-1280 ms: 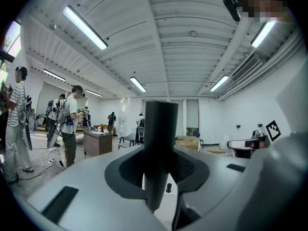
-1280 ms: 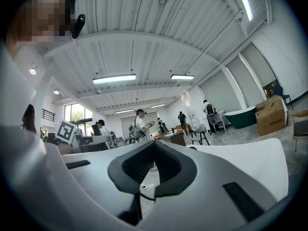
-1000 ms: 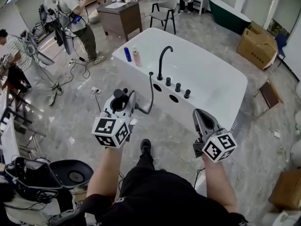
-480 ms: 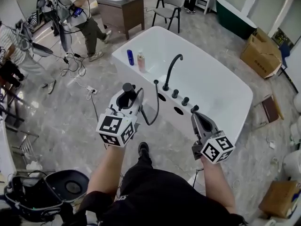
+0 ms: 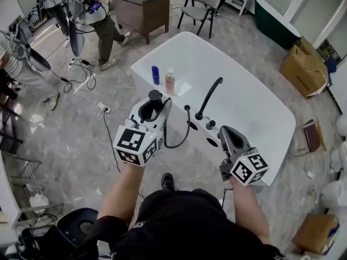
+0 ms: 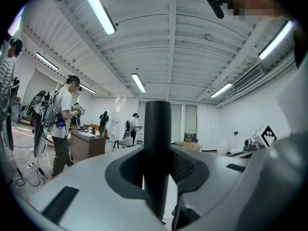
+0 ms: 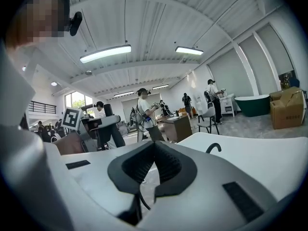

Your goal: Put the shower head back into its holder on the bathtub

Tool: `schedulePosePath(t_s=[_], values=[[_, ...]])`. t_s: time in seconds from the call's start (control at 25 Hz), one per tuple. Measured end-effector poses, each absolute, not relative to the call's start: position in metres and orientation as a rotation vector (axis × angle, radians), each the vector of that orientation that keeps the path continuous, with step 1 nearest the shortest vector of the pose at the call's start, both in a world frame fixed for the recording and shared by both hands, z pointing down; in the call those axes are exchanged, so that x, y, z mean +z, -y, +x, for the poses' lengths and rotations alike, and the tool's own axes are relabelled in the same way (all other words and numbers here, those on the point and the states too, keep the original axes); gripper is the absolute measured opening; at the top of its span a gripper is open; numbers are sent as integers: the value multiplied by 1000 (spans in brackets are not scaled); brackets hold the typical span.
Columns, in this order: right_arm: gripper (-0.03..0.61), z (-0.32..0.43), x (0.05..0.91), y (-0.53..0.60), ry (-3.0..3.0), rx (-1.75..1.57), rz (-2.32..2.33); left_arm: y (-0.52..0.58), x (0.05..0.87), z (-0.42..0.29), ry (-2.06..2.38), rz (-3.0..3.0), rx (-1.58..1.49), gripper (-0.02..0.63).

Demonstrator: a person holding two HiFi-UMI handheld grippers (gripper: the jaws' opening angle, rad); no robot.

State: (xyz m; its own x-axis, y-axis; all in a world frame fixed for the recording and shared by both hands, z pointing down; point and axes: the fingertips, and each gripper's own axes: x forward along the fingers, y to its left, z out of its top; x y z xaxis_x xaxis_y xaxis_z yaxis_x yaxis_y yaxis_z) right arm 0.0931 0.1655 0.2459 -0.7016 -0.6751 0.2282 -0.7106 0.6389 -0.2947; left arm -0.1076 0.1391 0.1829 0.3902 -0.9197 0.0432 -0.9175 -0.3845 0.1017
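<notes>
Compared with one second ago, both grippers are now nearer to the white bathtub [image 5: 246, 104]. The left gripper [image 5: 153, 106] is closed on the black shower head [image 5: 154, 95], which it holds in the air just before the tub's near rim. The long axis of the shower head stands upright. The left gripper view shows it pinched between the pads, but only the head view shows the hose [image 5: 176, 141] curving to the tub deck. The right gripper [image 5: 224, 130] has its jaws together and holds nothing.
</notes>
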Motion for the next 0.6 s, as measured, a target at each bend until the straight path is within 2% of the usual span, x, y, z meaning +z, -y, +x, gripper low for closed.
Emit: schedulePosePath(t_s=[0.6], values=[[14, 98, 304, -27, 2671, 682, 1153, 4, 234, -101, 1600, 2484, 59, 121]])
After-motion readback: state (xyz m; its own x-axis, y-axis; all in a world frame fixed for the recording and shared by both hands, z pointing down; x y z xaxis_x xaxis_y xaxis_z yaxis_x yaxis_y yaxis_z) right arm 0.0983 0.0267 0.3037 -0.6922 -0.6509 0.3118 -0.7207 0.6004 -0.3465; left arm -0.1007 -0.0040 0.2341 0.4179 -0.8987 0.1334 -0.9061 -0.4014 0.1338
